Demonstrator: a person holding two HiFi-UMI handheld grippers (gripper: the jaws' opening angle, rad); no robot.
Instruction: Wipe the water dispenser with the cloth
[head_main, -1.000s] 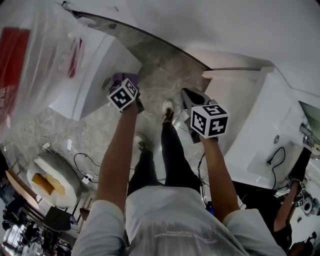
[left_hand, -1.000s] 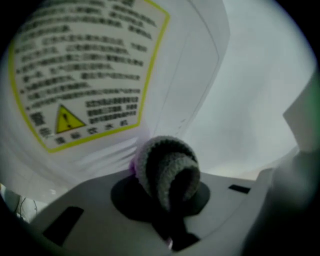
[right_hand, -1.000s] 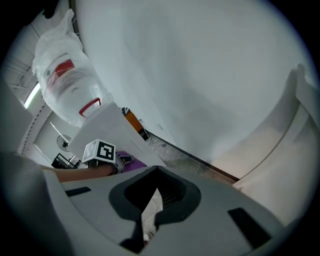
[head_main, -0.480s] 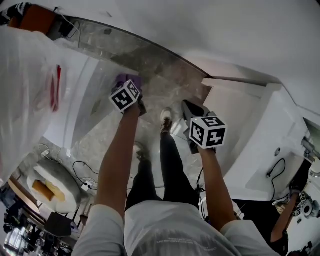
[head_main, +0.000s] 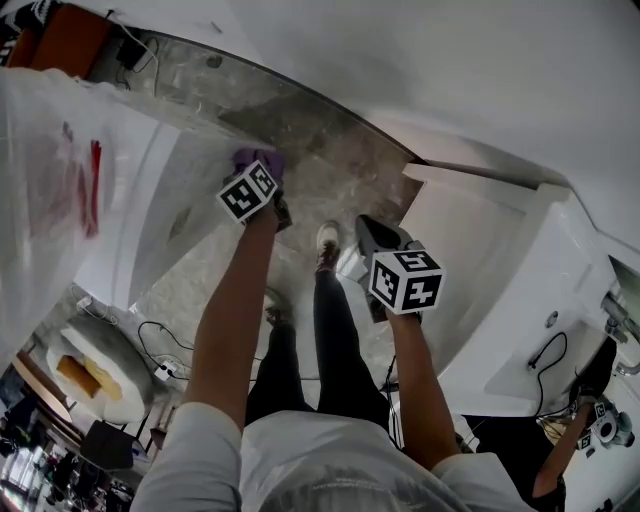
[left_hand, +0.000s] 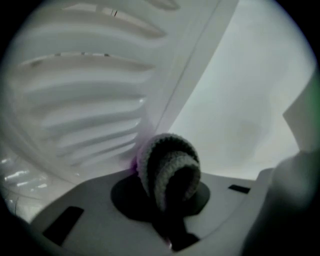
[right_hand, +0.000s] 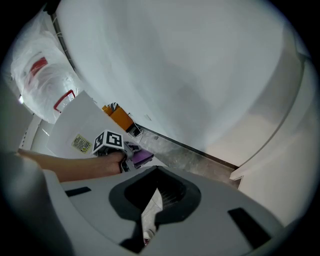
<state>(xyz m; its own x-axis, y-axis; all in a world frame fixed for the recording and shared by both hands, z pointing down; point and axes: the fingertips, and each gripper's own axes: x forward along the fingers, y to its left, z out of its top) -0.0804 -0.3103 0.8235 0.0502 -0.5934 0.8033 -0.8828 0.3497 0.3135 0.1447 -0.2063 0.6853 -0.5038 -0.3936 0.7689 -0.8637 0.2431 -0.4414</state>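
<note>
The white water dispenser (head_main: 140, 215) stands at the left of the head view, with its clear ribbed bottle (head_main: 45, 180) on it. My left gripper (head_main: 268, 178) is shut on a folded purple knitted cloth (head_main: 256, 158), which it holds against the dispenser's far side. In the left gripper view the cloth (left_hand: 167, 170) bulges out of the jaws beside the ribbed bottle (left_hand: 75, 100). My right gripper (head_main: 373, 233) hangs over the floor, apart from the dispenser, shut on nothing. The right gripper view shows the dispenser (right_hand: 70, 127), the cloth (right_hand: 141, 157) and my right gripper (right_hand: 156, 200).
A white cabinet with a sink (head_main: 500, 300) stands on the right. Cables and a power strip (head_main: 165, 360) lie on the stone floor, next to a round white tub (head_main: 95, 375). My own legs and shoes (head_main: 327, 240) are between the grippers. Another person (head_main: 585, 410) stands at lower right.
The head view has swung, so the dispenser sits further left. The left gripper stays shut on the cloth at the dispenser. The right gripper has sunk a little in the view.
</note>
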